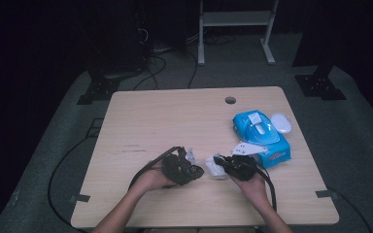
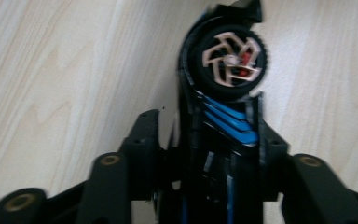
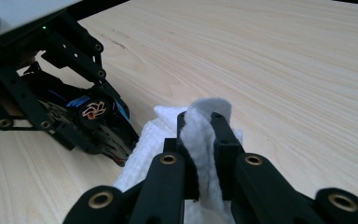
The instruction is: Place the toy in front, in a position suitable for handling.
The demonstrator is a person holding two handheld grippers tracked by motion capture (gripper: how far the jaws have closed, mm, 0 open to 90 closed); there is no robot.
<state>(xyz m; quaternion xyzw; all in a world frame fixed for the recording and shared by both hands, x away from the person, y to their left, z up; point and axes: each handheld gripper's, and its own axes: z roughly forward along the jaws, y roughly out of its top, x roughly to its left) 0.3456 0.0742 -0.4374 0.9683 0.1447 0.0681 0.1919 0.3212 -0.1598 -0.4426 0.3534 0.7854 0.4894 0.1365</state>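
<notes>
Black jaws of the left gripper (image 2: 205, 140) pinch a toy car (image 2: 223, 93); right gripper (image 3: 203, 135) pinches a white wipe (image 3: 200, 126).

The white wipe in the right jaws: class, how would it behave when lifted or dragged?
The white wipe bunches between the right gripper's jaws, so it is probably floppy. It looks thin, so likely light. Its crumpled folds on the table suggest it would drag, not roll.

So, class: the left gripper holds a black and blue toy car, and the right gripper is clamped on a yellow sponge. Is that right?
Not quite. The left gripper does hold the black and blue toy car, but the right gripper is clamped on a white wipe, not a yellow sponge. The right gripper view shows the white fabric pinched between its jaws.
</notes>
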